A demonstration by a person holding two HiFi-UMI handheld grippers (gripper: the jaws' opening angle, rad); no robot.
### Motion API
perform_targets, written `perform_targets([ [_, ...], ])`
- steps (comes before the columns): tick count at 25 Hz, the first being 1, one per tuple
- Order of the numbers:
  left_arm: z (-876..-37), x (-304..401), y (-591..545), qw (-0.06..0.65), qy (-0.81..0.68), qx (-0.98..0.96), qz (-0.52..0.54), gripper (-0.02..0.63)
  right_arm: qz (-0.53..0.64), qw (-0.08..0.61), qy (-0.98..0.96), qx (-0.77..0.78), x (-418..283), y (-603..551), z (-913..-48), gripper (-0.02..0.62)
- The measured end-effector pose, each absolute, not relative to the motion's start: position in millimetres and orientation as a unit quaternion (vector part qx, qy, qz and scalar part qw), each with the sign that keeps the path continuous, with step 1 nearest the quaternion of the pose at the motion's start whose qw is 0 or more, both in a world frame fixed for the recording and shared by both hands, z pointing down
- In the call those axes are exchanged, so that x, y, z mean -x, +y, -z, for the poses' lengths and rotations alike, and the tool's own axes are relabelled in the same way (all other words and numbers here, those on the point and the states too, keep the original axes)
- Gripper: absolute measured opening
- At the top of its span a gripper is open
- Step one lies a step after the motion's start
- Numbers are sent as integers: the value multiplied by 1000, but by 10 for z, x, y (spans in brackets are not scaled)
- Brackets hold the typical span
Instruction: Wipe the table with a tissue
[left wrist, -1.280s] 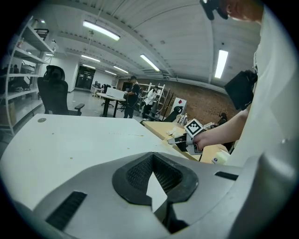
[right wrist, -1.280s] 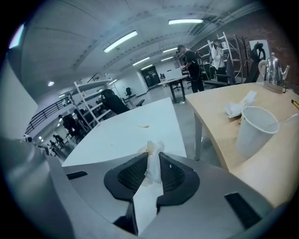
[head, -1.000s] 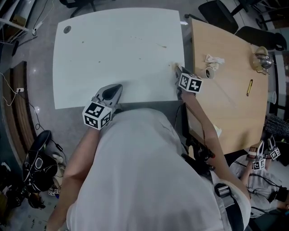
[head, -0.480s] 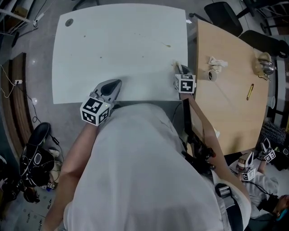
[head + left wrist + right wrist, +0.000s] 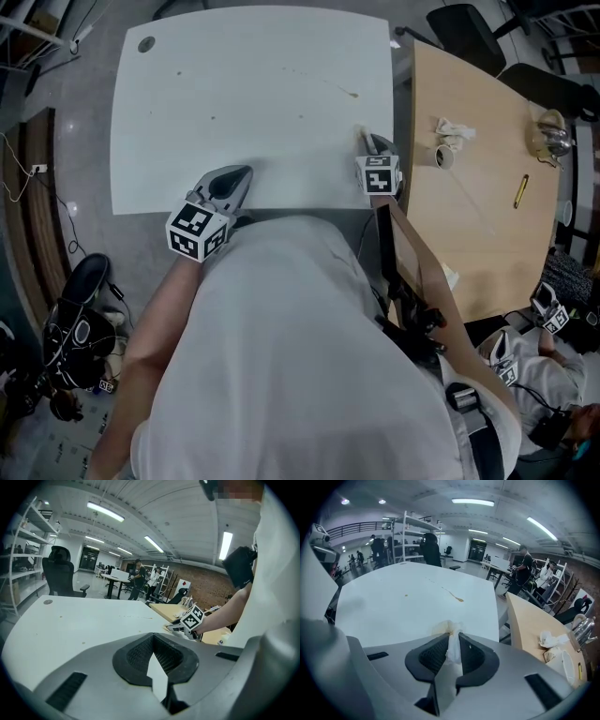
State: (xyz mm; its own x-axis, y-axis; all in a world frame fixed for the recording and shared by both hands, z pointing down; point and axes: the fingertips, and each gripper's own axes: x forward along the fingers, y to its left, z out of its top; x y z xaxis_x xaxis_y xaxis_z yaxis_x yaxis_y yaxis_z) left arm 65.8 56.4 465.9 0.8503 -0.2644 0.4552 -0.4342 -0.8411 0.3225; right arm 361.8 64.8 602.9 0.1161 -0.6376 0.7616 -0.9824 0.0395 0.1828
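On my left, the left gripper (image 5: 242,175) is smooth grey plastic with dark ribbed pads. Its fingers (image 5: 136,656) meet at the tips and have nothing in them. Their points hang over the near edge of the tabletop (image 5: 253,94), a matte white slab with rounded corners. A few small brown specks dot it well ahead of those fingers.

Ahead of the right fingers and well apart from them, a thin brown streak (image 5: 457,598) lies on the white surface.

The right gripper (image 5: 367,142) has the same grey shell and dark textured pads. Its fingers (image 5: 474,656) are closing, with only a narrow gap between them. The tissue (image 5: 453,649) fills that gap and touches both pads. It is thin, soft and crumpled white. Its bunched end pokes out just past the fingertips, looks faintly yellow-brown, and lies against the tabletop near the right edge.

To the right of those fingers is a pale wooden table (image 5: 469,216).
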Motion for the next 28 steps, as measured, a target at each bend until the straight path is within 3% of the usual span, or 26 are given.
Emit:
perform_targets([
  [7,-4676,-573,569,213,-187,-938,-200,5,-269,341,-654,-619,-3232,611,-6069,64],
  [10,-4653,-561,564,212,-187,-939,-196,6,-304,271,-671,-620,-3169,586,-5943,64],
  [14,-4644,-523,532,212,-188,-939,-193,6,-332,186,-613,-692,-3616,654,-5778,64],
  [20,-4678,-441,557,217,-191,-937,-195,6,-343,241,-561,-713,-3886,855,-6024,64],
  [28,-4668,-332,478,216,-182,-940,-192,6,-287,298,-606,-679,-3176,646,-6040,64],
])
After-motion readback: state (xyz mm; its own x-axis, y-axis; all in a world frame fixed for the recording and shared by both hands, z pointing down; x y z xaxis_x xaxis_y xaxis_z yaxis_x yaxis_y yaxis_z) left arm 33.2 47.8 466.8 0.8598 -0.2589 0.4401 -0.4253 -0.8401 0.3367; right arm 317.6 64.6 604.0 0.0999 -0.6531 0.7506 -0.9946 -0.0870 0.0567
